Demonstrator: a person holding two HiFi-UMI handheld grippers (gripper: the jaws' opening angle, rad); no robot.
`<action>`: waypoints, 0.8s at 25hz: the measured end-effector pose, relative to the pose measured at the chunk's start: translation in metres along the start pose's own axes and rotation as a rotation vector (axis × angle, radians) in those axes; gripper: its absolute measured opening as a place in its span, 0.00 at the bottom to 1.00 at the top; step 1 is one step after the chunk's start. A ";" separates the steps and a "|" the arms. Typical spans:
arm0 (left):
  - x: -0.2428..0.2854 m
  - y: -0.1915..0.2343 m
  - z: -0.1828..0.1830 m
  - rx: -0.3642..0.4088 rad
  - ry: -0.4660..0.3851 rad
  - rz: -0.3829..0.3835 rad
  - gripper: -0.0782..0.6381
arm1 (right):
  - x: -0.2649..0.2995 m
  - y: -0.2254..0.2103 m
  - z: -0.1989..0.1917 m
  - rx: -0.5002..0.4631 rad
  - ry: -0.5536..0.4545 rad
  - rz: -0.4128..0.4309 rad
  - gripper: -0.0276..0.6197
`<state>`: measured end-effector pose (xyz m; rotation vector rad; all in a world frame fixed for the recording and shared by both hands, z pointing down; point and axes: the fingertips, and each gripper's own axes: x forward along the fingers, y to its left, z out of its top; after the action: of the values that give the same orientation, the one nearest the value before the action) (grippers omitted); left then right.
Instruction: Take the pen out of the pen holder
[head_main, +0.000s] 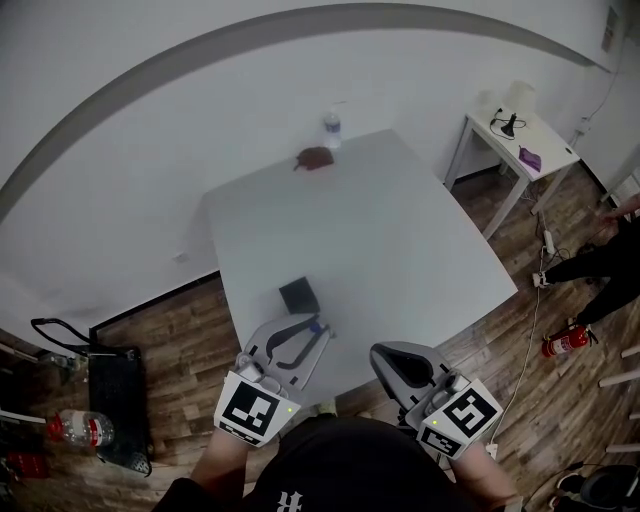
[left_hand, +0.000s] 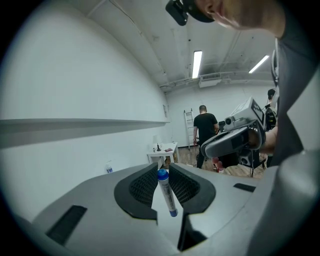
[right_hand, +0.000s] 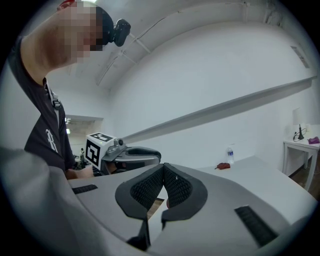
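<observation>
A dark square pen holder (head_main: 299, 296) stands near the front edge of the white table (head_main: 400, 230). Just in front of it my left gripper (head_main: 312, 336) is shut on a white pen with a blue cap (head_main: 318, 327). In the left gripper view the pen (left_hand: 165, 192) stands upright between the ribbed pads, with its blue cap at the tips of the left gripper (left_hand: 162, 171). My right gripper (head_main: 383, 354) hangs off the table's front edge, to the right of the left one. In its own view the right gripper (right_hand: 163, 167) is shut and holds nothing.
A water bottle (head_main: 332, 128) and a brown object (head_main: 315, 158) sit at the table's far edge. A small white side table (head_main: 515, 135) stands to the right. A fire extinguisher (head_main: 565, 340) lies on the wood floor, and a person (head_main: 610, 260) is at the right edge.
</observation>
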<state>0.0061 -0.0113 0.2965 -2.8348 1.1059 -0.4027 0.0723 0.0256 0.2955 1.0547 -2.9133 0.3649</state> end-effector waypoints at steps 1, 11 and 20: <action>-0.001 -0.001 0.002 0.000 -0.006 0.001 0.21 | -0.001 0.000 0.000 -0.006 0.002 0.000 0.06; -0.009 -0.006 0.012 0.005 -0.034 0.009 0.21 | -0.003 0.004 -0.001 -0.027 0.017 0.006 0.06; -0.016 -0.004 0.012 0.009 -0.037 0.009 0.21 | 0.001 0.012 -0.001 -0.033 0.023 0.014 0.06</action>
<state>0.0004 0.0021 0.2816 -2.8163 1.1063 -0.3519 0.0634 0.0344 0.2941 1.0194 -2.8977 0.3258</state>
